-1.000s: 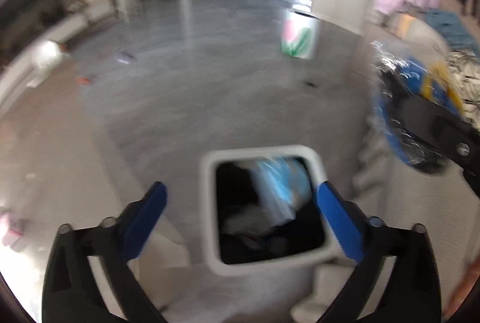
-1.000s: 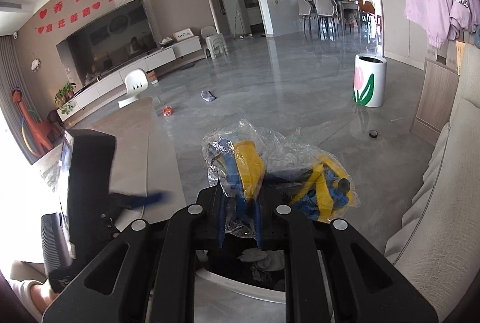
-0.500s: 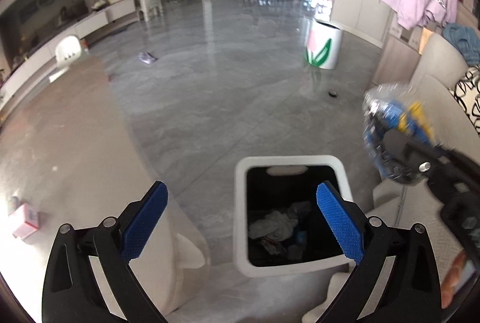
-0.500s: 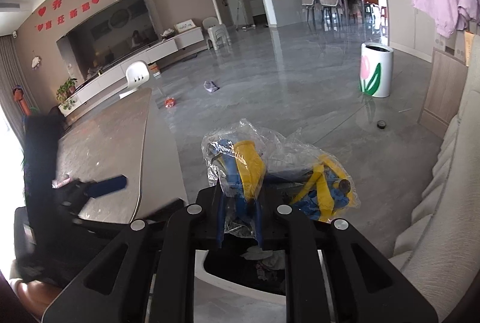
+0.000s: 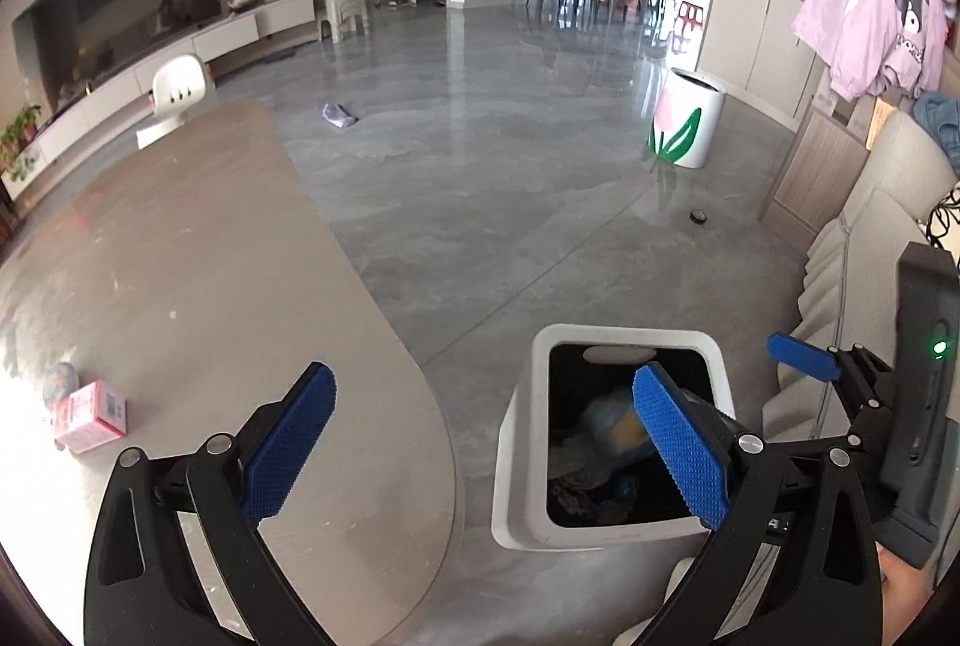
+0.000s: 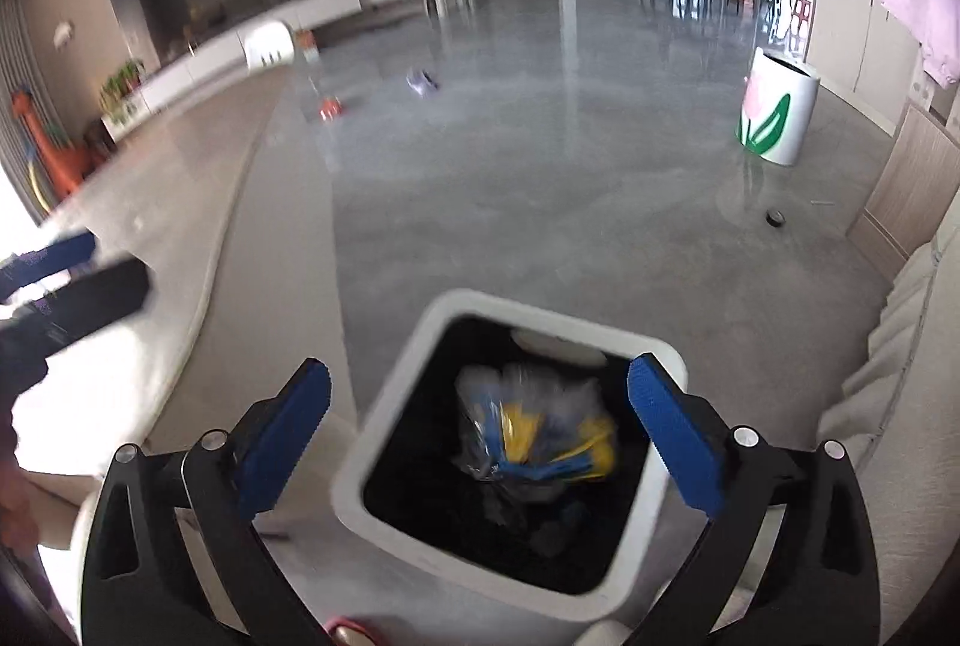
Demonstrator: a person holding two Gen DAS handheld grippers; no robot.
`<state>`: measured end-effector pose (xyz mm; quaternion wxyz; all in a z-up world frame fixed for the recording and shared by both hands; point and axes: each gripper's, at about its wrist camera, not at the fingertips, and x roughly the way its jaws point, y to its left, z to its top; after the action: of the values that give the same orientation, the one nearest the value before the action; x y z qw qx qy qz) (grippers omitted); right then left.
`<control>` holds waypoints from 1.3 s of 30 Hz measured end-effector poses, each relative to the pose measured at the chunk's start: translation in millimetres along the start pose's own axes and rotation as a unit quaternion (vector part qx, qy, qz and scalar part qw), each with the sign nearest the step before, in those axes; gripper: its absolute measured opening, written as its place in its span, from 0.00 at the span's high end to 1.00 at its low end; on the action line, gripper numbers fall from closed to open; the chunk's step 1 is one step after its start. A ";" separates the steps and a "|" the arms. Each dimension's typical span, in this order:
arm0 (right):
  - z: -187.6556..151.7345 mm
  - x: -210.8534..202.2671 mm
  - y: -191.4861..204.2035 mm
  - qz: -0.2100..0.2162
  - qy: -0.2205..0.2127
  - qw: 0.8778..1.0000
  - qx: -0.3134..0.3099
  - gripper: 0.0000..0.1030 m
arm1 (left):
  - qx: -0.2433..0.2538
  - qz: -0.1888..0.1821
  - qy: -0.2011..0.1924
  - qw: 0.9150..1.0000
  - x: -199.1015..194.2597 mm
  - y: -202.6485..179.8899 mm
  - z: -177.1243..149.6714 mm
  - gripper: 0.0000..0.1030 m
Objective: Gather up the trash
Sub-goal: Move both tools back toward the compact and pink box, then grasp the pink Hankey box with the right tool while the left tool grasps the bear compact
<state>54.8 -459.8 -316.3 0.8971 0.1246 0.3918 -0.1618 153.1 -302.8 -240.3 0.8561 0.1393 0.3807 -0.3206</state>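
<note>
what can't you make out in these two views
- Plastic bag: right wrist view, motion blur; contents unreadable.
- Bin bottom: left wrist view, dark, partly behind the left gripper's finger.
- Pink box: left wrist view, print too small.
- Right gripper, jaws opening: body cut off by the frame edge.

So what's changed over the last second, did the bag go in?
Yes. The right hand-held gripper is opening, nothing between its fingers; the crinkly blue-and-yellow bag it held has dropped into the white bin. The left hand-held gripper stayed open and empty.
</note>
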 end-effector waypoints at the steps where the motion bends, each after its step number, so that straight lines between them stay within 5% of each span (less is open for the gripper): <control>1: 0.1 -3.4 0.8 0.000 -0.004 1.000 -0.002 0.04 | 0.000 0.001 -0.002 1.000 -2.2 0.6 -0.5 0.05; 11: 27.2 -60.8 44.6 0.013 -0.092 0.994 -0.059 0.04 | -0.042 0.005 -0.031 0.999 -35.4 36.9 4.0 0.05; 18: 51.7 -79.8 104.2 0.046 -0.134 0.982 -0.123 0.04 | -0.085 0.048 -0.065 0.993 -74.8 92.4 2.9 0.05; 27: 58.0 -82.5 175.1 0.107 -0.147 0.966 -0.183 0.04 | -0.139 0.114 -0.077 0.981 -105.2 175.5 -13.7 0.05; 39: 57.1 -32.0 264.4 0.271 -0.097 0.931 -0.225 0.04 | -0.181 0.167 -0.070 0.967 -127.0 271.2 -46.8 0.05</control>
<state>174.6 -231.3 -229.1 0.9449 0.0045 0.2805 0.1687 240.3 -19.0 -179.2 0.9332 0.0209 0.3424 -0.1074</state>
